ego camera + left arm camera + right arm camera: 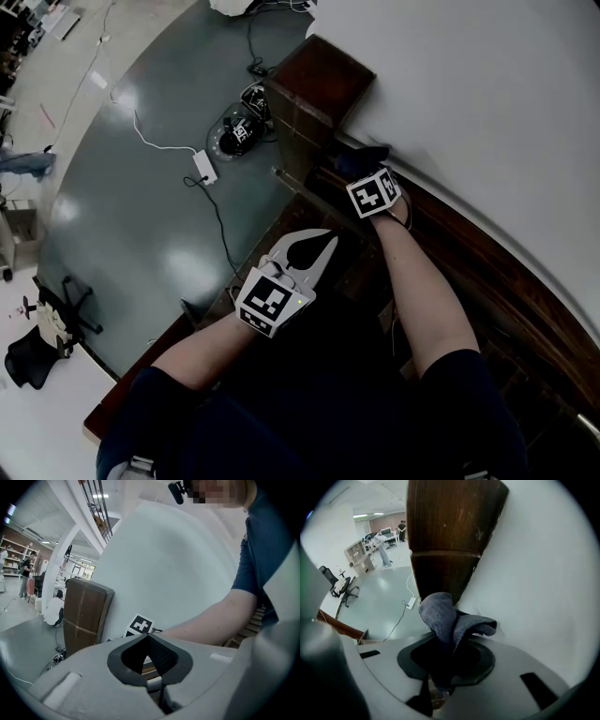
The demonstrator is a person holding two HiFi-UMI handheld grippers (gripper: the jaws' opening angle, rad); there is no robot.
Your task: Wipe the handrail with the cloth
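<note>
The dark wooden handrail runs down to the right from a square newel post along a white curved wall. My right gripper is at the top of the rail, just below the post, shut on a dark blue-grey cloth. In the right gripper view the cloth bunches up out of the jaws of the right gripper, close to the post. My left gripper hangs lower left of the rail, tips together, holding nothing. In its own view the left gripper faces the post.
Below the rail lies a grey floor with a white power strip, trailing cables and a black device. A black office chair stands at the far left. The white wall borders the rail on the right. People stand far off in the hall.
</note>
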